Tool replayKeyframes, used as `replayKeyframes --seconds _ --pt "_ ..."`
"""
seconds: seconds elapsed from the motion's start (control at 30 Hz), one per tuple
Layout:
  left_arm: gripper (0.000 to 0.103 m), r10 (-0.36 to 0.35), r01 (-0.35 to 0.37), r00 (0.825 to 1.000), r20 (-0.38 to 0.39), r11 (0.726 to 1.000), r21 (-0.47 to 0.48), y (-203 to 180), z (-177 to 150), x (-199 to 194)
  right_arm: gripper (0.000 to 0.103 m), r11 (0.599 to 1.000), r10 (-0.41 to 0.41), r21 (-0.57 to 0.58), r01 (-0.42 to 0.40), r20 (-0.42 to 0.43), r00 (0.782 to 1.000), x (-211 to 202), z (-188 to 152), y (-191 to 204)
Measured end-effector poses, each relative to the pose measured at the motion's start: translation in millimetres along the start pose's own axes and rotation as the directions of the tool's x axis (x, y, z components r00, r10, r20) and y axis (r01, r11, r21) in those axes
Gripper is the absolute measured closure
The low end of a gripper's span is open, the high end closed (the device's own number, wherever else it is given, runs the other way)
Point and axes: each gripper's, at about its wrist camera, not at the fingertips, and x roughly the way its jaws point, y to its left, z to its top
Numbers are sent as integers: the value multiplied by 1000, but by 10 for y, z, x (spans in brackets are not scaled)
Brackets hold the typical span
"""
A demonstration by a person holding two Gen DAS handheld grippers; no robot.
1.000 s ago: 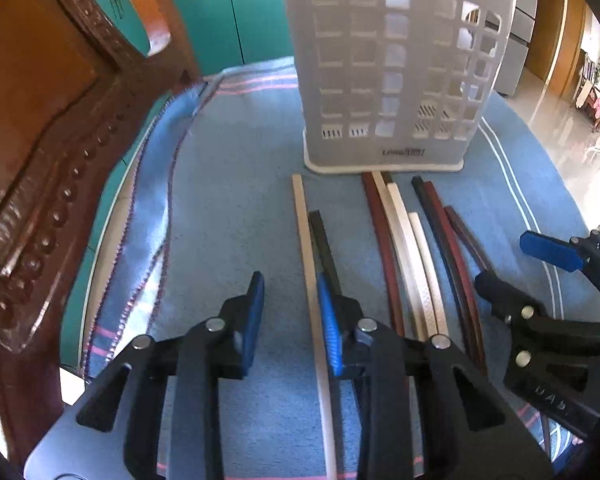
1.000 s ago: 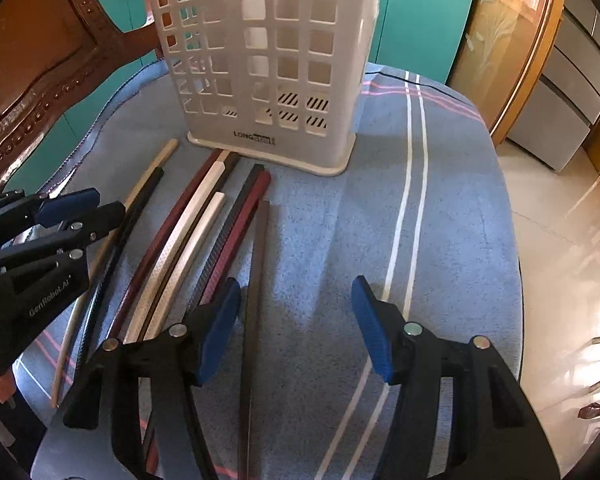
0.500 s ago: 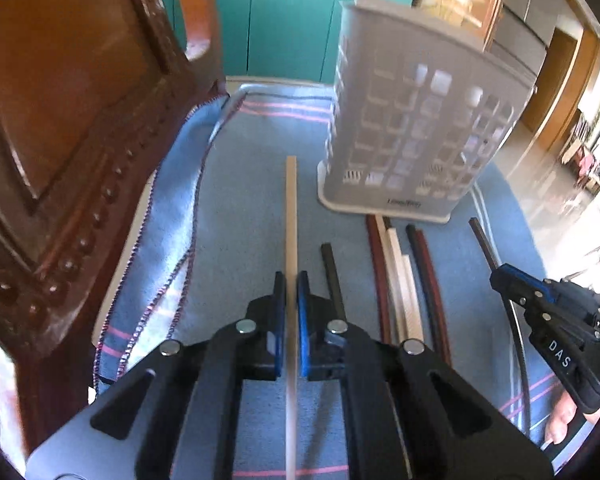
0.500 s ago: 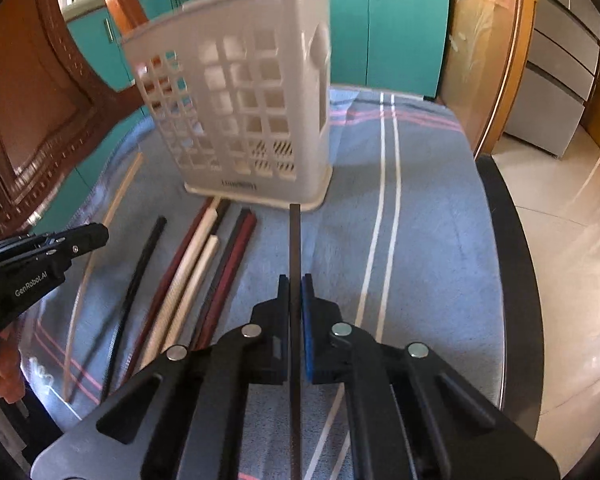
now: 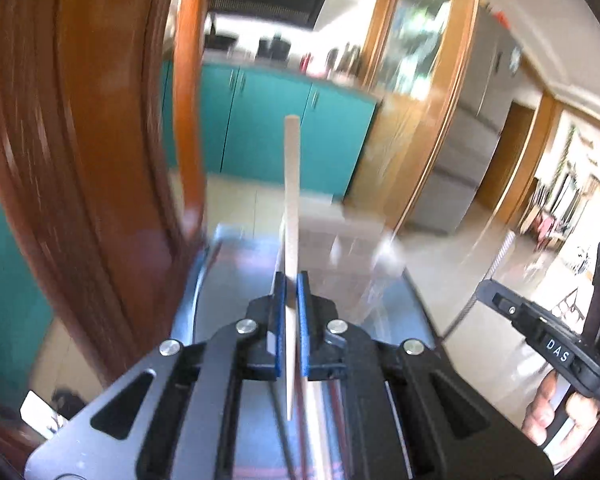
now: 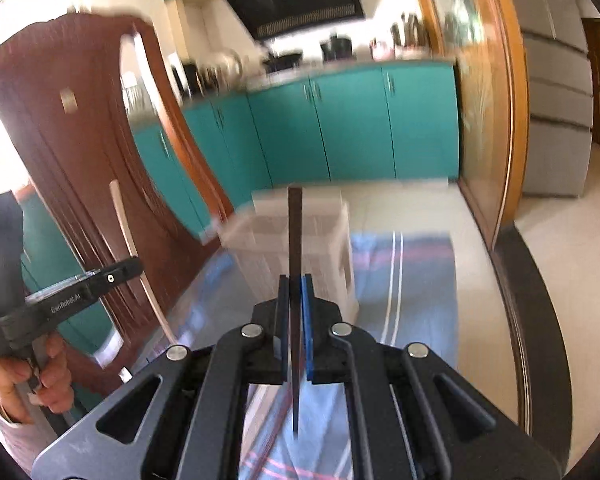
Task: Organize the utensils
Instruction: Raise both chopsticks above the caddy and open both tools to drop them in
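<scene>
Left wrist view: a pale chopstick (image 5: pixel 291 200) is pinched upright in the left gripper (image 5: pixel 291 300), raised above the blue cloth (image 5: pixel 236 264); white basket (image 5: pixel 340 248) blurred behind.

Right wrist view: a dark chopstick (image 6: pixel 295 248) is clamped by the right gripper (image 6: pixel 295 304) (basket (image 6: pixel 324 248) just beyond).

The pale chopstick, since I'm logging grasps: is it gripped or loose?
Gripped. The left hand-held gripper is shut on the pale chopstick, its blue pads pressed against both sides, and the stick stands raised above the blurred table.
</scene>
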Motion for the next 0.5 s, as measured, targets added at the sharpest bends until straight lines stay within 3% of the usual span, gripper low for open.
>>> replayKeyframes --seconds 0.07,0.13,0.27,0.37,0.5 --pt "96 -25 24 994 105 1000 15 -97 287 -134 97 1000 8 0 -8 91 996 -116 247 33" --pt "96 -32 31 976 215 999 11 -167 561 -163 97 1000 1 5 -2 193 981 -225 485 60" --pt "96 3 0 958 288 1000 -10 -188 727 104 97 999 -34 14 31 380 924 -259 832 66" --pt "96 49 -41 967 249 998 -38 -156 703 514 97 995 -101 15 103 386 917 -3 852 -20" --pt "96 64 -58 980 190 998 -39 -153 605 867 97 996 -81 65 65 286 955 396 761 -232"
